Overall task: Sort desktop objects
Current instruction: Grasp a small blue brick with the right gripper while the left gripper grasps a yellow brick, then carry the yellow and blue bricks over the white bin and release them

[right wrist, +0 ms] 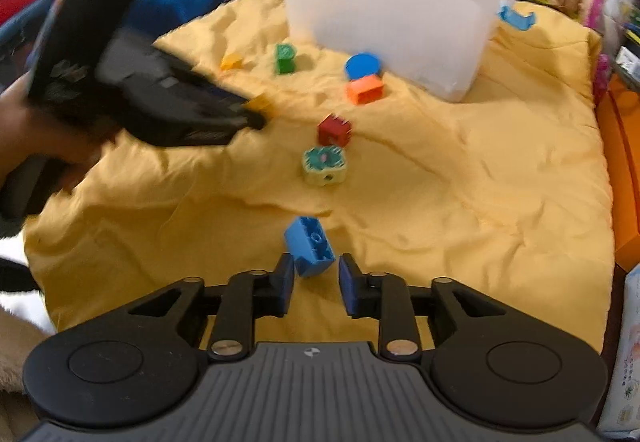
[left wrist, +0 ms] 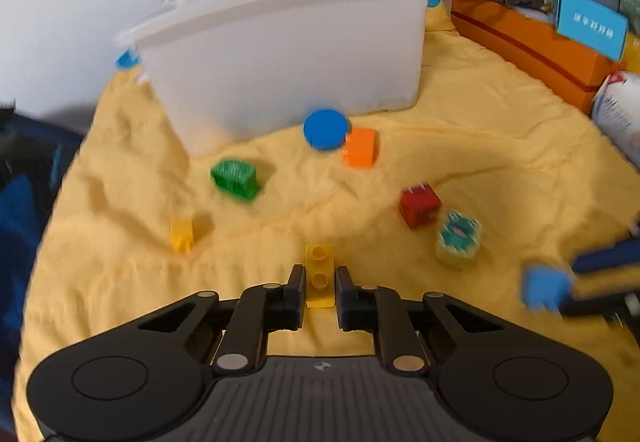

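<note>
Left gripper (left wrist: pixel 319 282): jaws closed onto the long sides of a yellow brick (left wrist: pixel 319 276), which stands between them with its studs facing the camera.
Right gripper (right wrist: pixel 316 274): jaws apart, a blue brick (right wrist: pixel 310 246) lying tilted just ahead of and between their tips; contact cannot be told.
Surface: both bricks sit over a rumpled yellow cloth (left wrist: pixel 480 162) on the bench.
Handling, yellow brick: judged light, rigid, smooth plastic; flat parallel sides suit the pads, and a hold near mid-length should resist twisting.
Handling, blue brick: likely equally light and stiff; skewed to the jaws, so it may pivot unless gripped across its flat long faces.
Destination: a white bin (left wrist: pixel 288 54) well beyond the jaws, presumably the sorting target.
Loose pieces ahead: green block (left wrist: pixel 235 178), orange block (left wrist: pixel 360 147), red block (left wrist: pixel 419 205), blue disc (left wrist: pixel 325 129).
</note>
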Available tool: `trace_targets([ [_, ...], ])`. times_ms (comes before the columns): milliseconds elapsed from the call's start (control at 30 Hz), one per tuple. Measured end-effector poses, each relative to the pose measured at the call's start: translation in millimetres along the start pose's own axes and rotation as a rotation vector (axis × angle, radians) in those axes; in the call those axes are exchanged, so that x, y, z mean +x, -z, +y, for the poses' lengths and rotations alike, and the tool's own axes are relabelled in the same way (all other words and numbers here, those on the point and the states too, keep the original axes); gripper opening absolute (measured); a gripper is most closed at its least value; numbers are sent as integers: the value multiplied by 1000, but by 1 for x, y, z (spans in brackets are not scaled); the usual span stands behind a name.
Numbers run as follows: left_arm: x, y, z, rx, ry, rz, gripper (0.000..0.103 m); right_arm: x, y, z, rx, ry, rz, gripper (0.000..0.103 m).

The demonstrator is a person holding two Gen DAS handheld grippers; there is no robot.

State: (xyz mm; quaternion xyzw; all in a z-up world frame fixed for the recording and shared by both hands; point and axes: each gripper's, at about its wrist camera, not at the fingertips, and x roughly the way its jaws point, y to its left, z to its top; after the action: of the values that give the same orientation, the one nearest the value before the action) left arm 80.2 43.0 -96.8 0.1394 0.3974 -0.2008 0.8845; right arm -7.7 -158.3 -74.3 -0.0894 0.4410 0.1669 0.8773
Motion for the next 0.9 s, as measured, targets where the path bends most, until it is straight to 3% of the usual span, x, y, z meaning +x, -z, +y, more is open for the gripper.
trace_targets([
  [100,-15,17,6,-63,73,21,17,-11,0,6,-106,19,-48,29],
  [167,-21,25,6,-79,75,22,17,-18,1,16,-225,14,-67,28],
  [267,-25,30,3,-73,65,20,17,-11,0,25,-296,5,-41,26],
  [433,-22,30,3,-69,60,18,18,18,1,33,-384,82,12,28],
  [500,-20,32,3,-70,63,16,18,26,2,34,-424,122,36,18],
  [767,-21,36,3,-84,54,-2,18,13,-10,10,-141,-36,39,17],
  [900,-21,36,3,-81,53,-1,18,23,-3,8,-100,-41,63,18],
])
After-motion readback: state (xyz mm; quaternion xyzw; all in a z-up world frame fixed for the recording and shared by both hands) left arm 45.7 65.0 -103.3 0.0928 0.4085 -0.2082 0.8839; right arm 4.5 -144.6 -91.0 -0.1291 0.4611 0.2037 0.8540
